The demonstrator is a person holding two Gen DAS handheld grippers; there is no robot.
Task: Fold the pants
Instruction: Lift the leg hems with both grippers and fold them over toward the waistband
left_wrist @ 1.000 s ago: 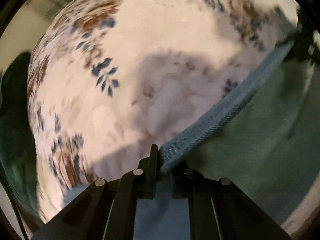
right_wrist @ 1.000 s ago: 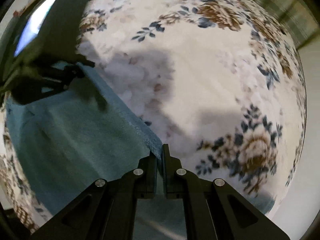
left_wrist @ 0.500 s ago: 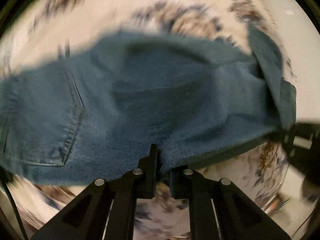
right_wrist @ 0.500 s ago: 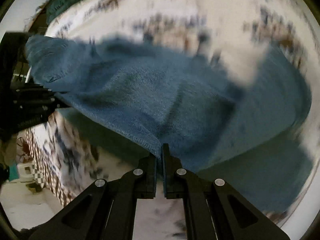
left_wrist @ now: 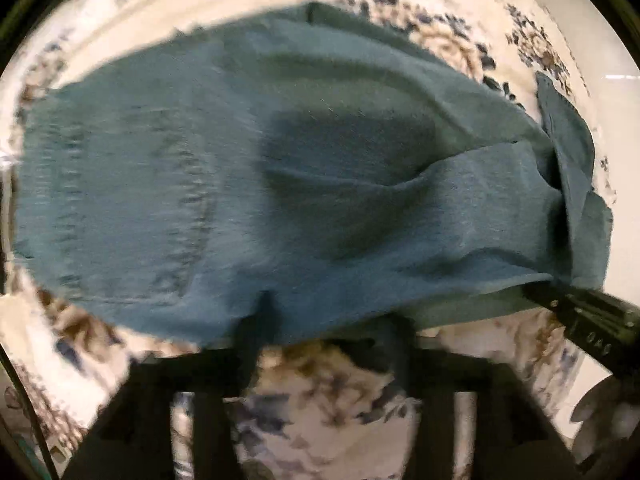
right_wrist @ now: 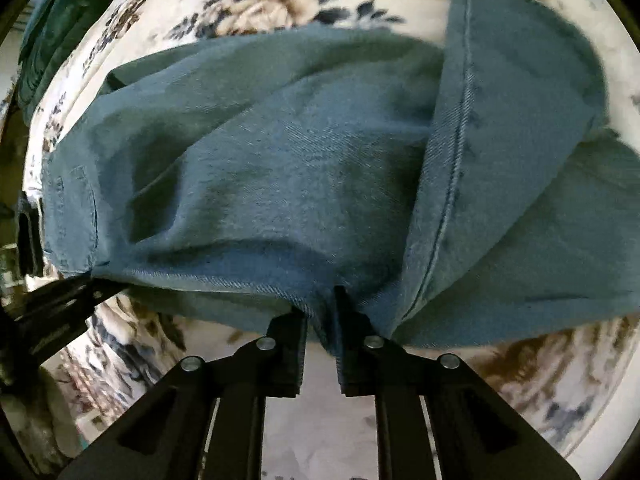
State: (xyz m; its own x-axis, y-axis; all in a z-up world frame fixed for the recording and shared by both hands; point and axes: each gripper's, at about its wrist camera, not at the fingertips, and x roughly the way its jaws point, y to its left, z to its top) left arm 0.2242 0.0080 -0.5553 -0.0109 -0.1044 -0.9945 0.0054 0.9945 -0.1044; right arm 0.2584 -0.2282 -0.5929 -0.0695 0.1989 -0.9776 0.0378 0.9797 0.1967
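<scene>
Both claws have loosened since a moment ago: left claw (left_wrist: 324,332) released, right claw (right_wrist: 322,320) parted around the pants' (right_wrist: 280,168) near edge; floral bed (right_wrist: 320,420) lies bare below.

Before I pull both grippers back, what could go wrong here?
The pants hem lies between the parted jaws of the right gripper; retreating could snag it and drag the fold open. The left gripper looks open at the near edge: same hazard. The leg flap lies skewed, so the fold may be uneven.

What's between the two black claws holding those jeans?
The jeans' near edge spans from the right gripper to the left gripper; beneath shows flowered bedspread. The right wrist view shows this best.
</scene>
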